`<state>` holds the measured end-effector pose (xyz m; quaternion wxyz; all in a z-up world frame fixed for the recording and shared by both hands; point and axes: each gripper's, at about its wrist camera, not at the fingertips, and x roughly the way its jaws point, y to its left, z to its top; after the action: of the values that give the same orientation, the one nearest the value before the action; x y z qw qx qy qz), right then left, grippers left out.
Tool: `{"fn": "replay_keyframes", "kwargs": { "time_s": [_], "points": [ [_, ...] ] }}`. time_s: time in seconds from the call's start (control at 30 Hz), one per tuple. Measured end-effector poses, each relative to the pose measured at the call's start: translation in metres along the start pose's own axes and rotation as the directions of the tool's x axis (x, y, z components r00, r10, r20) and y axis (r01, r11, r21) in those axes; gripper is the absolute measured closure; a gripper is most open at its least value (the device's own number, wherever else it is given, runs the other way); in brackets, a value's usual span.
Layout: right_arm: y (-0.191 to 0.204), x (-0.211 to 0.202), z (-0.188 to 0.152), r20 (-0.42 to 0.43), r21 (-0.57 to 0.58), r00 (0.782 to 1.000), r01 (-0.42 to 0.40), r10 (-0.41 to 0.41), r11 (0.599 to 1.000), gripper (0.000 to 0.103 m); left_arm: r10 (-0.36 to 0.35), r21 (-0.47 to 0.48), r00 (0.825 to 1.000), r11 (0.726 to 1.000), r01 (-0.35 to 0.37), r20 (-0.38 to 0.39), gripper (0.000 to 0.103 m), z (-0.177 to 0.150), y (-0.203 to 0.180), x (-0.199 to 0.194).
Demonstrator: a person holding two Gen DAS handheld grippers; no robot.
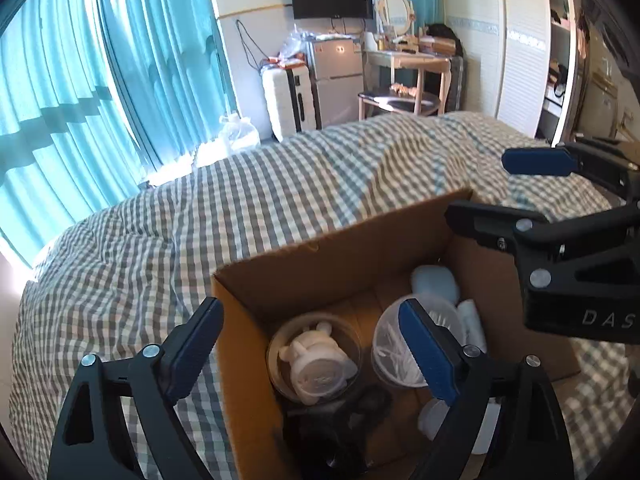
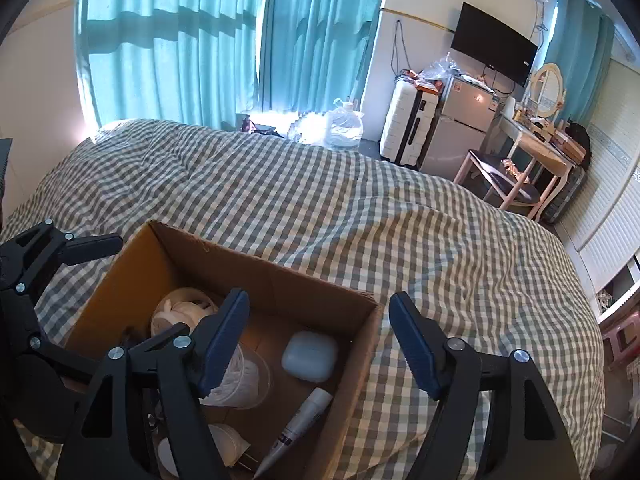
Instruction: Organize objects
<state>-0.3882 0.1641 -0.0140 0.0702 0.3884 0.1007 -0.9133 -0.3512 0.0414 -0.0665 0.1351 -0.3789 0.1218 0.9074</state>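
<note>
An open cardboard box (image 1: 316, 264) (image 2: 192, 258) sits on the checked bed cover. In it lie a clear tub with a white bear figure (image 1: 316, 360) (image 2: 180, 310), a clear cup of white bits (image 1: 394, 344) (image 2: 244, 384), a pale blue case (image 1: 434, 284) (image 2: 310, 356), a white tube (image 2: 298, 424) and dark items (image 1: 340, 420). My left gripper (image 1: 312, 354) is open and empty, straddling the box's left wall. My right gripper (image 2: 318, 338) is open and empty over the box's right wall; it also shows in the left wrist view (image 1: 500, 188).
The checked bed cover (image 1: 200, 216) (image 2: 360, 208) spreads all around the box. Beyond the bed stand teal curtains (image 1: 80, 80), a white suitcase (image 2: 406, 128), a small fridge (image 2: 460, 128), a water jug (image 2: 344, 124), a dressing table with chair (image 2: 528, 160) and a wardrobe (image 1: 524, 48).
</note>
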Motion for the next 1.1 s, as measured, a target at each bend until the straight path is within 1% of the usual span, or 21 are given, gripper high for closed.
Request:
{"fn": "replay_keyframes", "kwargs": {
  "time_s": [0.07, 0.17, 0.2, 0.3, 0.4, 0.5, 0.6, 0.7, 0.8, 0.9, 1.0, 1.1],
  "points": [
    [-0.004, -0.008, 0.002, 0.01, 0.019, 1.0, -0.007, 0.006, 1.0, 0.021, 0.01, -0.003, 1.0, 1.0, -0.01, 0.019, 0.007, 0.004, 0.004, -0.009],
    [-0.011, -0.026, 0.005, 0.024, 0.056, 0.999, -0.047, 0.046, 0.997, 0.015, 0.013, -0.015, 0.999, 1.0, -0.012, 0.048, 0.007, 0.01, 0.006, -0.024],
    [-0.013, -0.034, 0.005, 0.03, 0.064, 0.998, -0.049, 0.047, 0.997, 0.013, 0.018, -0.022, 0.998, 1.0, -0.017, 0.057, 0.007, 0.012, 0.006, -0.029],
    [-0.014, -0.056, 0.005, 0.052, 0.066, 0.998, -0.022, 0.019, 0.998, 0.011, 0.026, -0.046, 0.996, 0.999, -0.022, 0.088, 0.007, 0.018, 0.007, -0.05],
    [-0.017, -0.083, 0.005, 0.085, 0.075, 0.996, -0.006, 0.0, 0.997, 0.01, 0.027, -0.061, 0.991, 0.998, -0.019, 0.129, 0.005, 0.023, 0.007, -0.08],
    [-0.018, -0.118, 0.004, 0.128, 0.083, 0.992, 0.003, -0.014, 0.997, 0.01, 0.047, -0.059, 0.984, 0.998, -0.038, 0.171, 0.004, 0.027, 0.003, -0.111],
    [-0.017, -0.154, 0.002, 0.17, 0.081, 0.985, 0.017, -0.03, 0.997, 0.01, 0.056, -0.072, 0.977, 0.997, -0.042, 0.207, 0.002, 0.029, 0.002, -0.14],
    [-0.015, -0.187, -0.002, 0.209, 0.083, 0.977, 0.026, -0.043, 0.996, 0.009, 0.063, -0.088, 0.966, 0.995, -0.042, 0.251, 0.002, 0.031, 0.001, -0.174],
    [-0.013, -0.225, -0.006, 0.252, 0.087, 0.966, 0.04, -0.061, 0.995, 0.008, 0.086, -0.085, 0.951, 0.994, -0.063, 0.297, 0.001, 0.03, -0.002, -0.21],
    [-0.011, -0.258, -0.009, 0.289, 0.091, 0.954, 0.055, -0.079, 0.994, 0.007, 0.107, -0.095, 0.929, 0.992, -0.078, 0.353, 0.001, 0.027, -0.007, -0.25],
    [-0.009, -0.291, -0.017, 0.321, 0.111, 0.941, 0.075, -0.107, 0.991, 0.005, 0.157, -0.151, 0.905, 0.983, -0.104, 0.396, 0.001, 0.02, -0.007, -0.281],
    [-0.008, -0.32, -0.03, 0.359, 0.141, 0.925, 0.078, -0.125, 0.987, 0.004, 0.18, -0.194, 0.888, 0.975, -0.106, 0.423, 0.0, 0.006, -0.008, -0.306]
  ]
}}
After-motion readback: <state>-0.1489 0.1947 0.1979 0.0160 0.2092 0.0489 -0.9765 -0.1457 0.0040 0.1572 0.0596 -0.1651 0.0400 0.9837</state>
